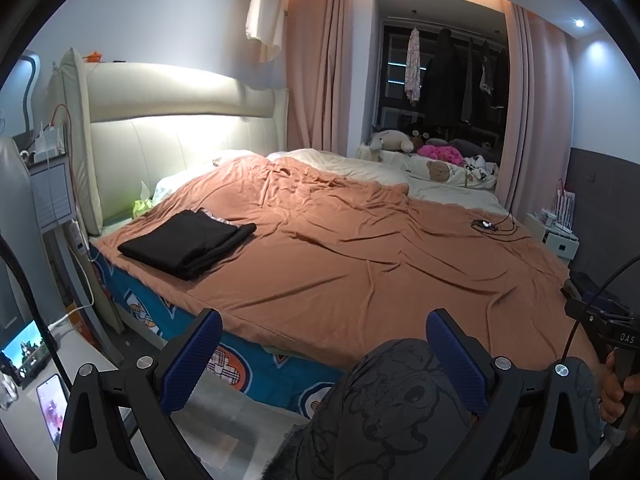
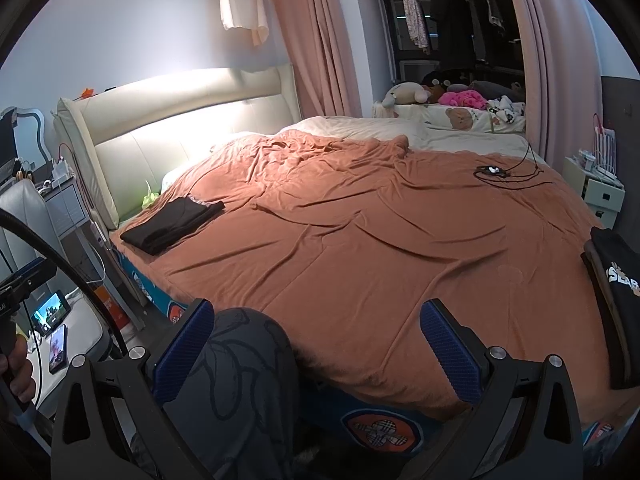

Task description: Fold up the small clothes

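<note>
A folded black garment [image 1: 188,242] lies on the orange bedspread [image 1: 360,248] near the headboard, at the bed's left edge; it also shows in the right wrist view [image 2: 172,224]. My left gripper [image 1: 324,356] is open and empty, held off the near edge of the bed. My right gripper [image 2: 320,344] is open and empty, also short of the near edge. A black printed garment [image 2: 620,280] hangs over a chair back at the right of the right wrist view. The person's grey patterned trouser knee [image 1: 400,400] is between both grippers' fingers, untouched.
A black cable with a small device [image 1: 486,225] lies on the far right of the bedspread. A nightstand [image 1: 48,184] stands left of the headboard. A phone and a small screen [image 1: 28,350] sit at lower left. Plush toys [image 2: 440,94] line the window bench.
</note>
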`<state>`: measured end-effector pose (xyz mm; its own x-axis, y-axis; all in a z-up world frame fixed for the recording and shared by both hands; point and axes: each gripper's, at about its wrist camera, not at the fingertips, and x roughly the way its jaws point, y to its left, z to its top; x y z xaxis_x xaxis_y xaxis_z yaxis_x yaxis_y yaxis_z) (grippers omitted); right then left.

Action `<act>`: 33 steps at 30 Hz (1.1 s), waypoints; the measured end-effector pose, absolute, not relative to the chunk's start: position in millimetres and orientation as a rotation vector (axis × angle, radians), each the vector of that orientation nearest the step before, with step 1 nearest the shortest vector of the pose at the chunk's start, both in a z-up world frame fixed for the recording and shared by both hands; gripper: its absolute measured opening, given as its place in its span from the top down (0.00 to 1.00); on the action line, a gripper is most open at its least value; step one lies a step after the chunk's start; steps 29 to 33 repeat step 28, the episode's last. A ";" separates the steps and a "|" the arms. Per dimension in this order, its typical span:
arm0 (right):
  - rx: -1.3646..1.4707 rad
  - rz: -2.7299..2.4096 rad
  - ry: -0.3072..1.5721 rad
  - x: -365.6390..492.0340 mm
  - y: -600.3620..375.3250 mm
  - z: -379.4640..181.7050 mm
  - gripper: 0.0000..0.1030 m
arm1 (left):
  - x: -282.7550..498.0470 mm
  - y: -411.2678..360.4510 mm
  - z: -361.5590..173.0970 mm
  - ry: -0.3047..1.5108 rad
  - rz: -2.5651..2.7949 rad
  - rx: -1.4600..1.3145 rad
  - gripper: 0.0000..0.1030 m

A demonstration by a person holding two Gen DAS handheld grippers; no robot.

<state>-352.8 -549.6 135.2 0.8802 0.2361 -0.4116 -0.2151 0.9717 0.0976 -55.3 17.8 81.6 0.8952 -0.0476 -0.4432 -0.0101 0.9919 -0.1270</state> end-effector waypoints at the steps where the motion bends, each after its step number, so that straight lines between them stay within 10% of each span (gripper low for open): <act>1: 0.048 0.235 0.435 -352.8 -548.9 135.3 0.00 | -55.2 18.2 81.4 0.463 -0.020 -0.129 0.01; 33: 0.047 0.229 0.444 -349.6 -551.0 139.5 0.00 | -53.0 22.7 79.0 0.490 -0.011 -0.141 0.01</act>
